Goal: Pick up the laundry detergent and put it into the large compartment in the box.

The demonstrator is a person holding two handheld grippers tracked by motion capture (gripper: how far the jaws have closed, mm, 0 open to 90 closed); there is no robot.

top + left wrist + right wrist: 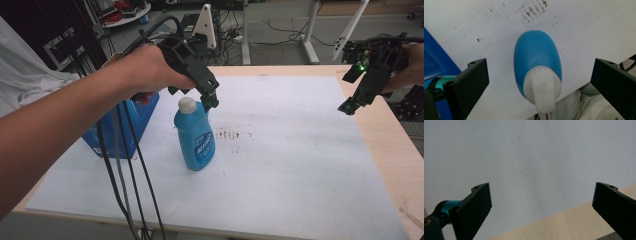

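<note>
Left claw [214, 101], right claw [347, 107] — both agape

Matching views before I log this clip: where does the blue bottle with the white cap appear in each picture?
High view: blue bottle stands upright left of centre on the white mat, under the left gripper.
Left gripper view: centre, seen from above, cap nearest, between open jaws.
Right gripper view: not in it.
Shared landmark: the white mat; brown stains beside the bottle.
</note>
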